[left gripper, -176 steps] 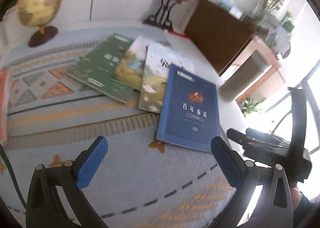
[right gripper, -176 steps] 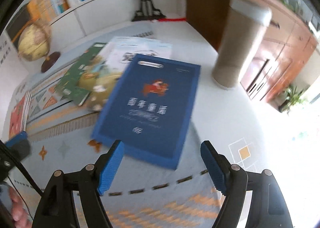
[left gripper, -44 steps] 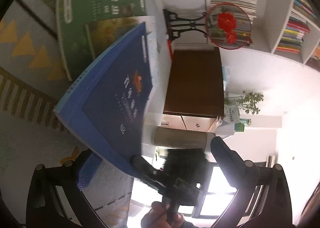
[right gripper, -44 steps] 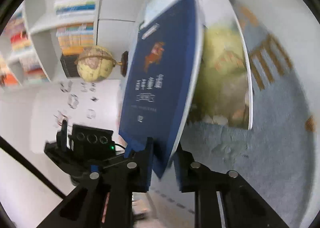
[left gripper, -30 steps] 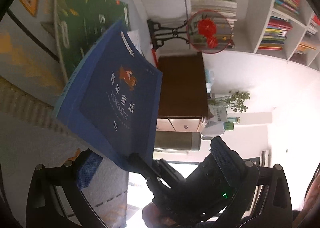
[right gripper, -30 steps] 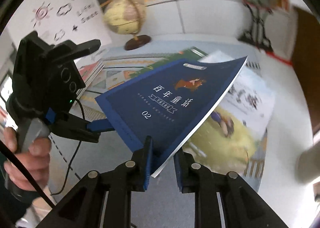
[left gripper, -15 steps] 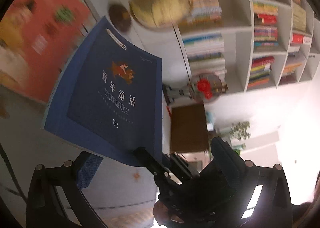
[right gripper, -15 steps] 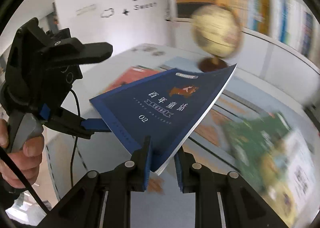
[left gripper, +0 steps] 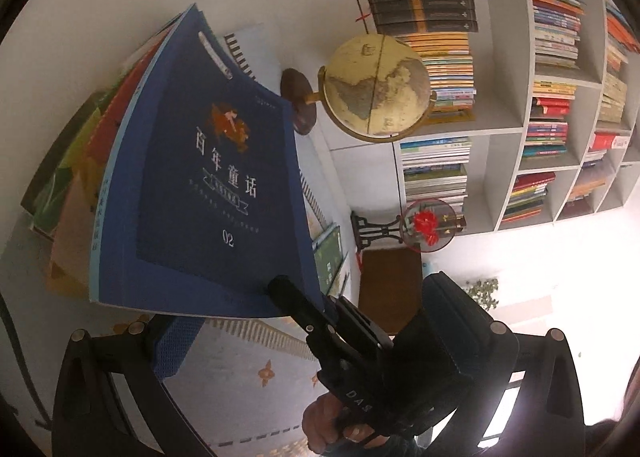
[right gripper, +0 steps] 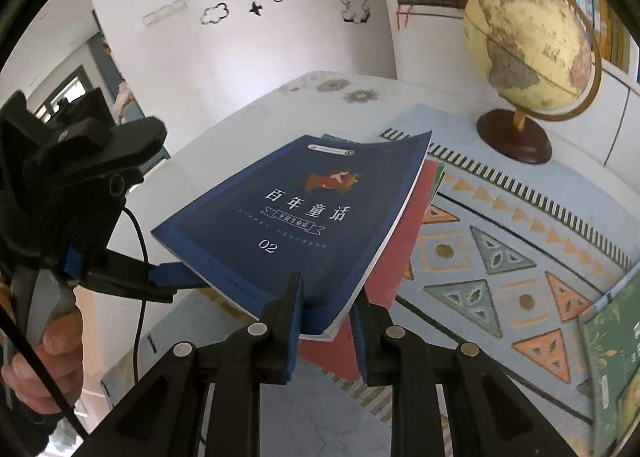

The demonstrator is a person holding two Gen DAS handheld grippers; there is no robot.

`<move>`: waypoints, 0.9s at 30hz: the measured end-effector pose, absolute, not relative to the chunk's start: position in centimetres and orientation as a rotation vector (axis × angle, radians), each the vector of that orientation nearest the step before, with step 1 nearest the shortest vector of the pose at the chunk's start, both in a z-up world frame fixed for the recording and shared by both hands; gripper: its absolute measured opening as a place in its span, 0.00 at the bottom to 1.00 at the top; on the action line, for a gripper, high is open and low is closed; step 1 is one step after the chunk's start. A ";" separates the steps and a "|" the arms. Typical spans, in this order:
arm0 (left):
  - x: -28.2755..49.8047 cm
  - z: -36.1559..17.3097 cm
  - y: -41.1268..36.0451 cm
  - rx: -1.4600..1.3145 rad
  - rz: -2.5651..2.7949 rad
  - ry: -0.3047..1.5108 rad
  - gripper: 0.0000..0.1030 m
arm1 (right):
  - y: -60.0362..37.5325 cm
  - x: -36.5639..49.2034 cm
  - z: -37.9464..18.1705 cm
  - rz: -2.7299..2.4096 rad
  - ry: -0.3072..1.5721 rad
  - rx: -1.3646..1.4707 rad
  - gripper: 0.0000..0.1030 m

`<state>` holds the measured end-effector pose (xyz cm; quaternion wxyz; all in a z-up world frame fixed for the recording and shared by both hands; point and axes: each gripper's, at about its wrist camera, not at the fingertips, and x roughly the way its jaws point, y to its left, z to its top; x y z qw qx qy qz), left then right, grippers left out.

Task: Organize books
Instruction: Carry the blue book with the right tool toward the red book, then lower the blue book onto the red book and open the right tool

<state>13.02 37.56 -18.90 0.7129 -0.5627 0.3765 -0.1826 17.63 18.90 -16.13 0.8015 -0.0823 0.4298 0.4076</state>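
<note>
A dark blue book (right gripper: 304, 217) with white Chinese title and "02" hangs tilted in the air. My right gripper (right gripper: 326, 309) is shut on its near right corner. The same blue book (left gripper: 208, 185) fills the left of the left wrist view, with the right gripper (left gripper: 316, 317) clamped on its lower edge. Below it lies a pile of books (left gripper: 76, 177), its top red book (right gripper: 404, 253) partly covered. My left gripper (right gripper: 172, 201) stands wide open. Its lower blue finger (right gripper: 176, 273) touches the book's spine edge from beneath.
A globe (right gripper: 528, 41) on a wooden foot stands behind the pile on the patterned mat (right gripper: 500, 257). A green book (right gripper: 616, 357) lies at the right edge. Full bookshelves (left gripper: 560, 97), a red-flower ornament (left gripper: 430, 225) and a brown cabinet (left gripper: 392, 285) stand beyond.
Both grippers have swept sideways across the table with the blue book. The spread books slid out of view; the globe and the red-topped pile now lie under the book.
</note>
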 end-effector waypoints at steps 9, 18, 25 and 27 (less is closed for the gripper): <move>13.6 -21.5 38.5 -1.293 -0.362 0.891 0.99 | 19.5 18.8 -18.4 0.858 1.025 -0.143 0.24; 9.8 -21.1 37.7 -1.088 -0.247 1.079 0.99 | 18.6 18.1 -19.8 0.818 1.141 -0.152 0.48; 8.4 -17.8 28.7 -0.687 -0.325 1.216 0.99 | 10.4 16.5 -19.5 0.615 1.188 -0.067 0.49; 9.3 -17.1 24.2 -0.561 -0.380 1.227 0.99 | 6.0 15.9 -19.0 0.515 1.182 -0.004 0.49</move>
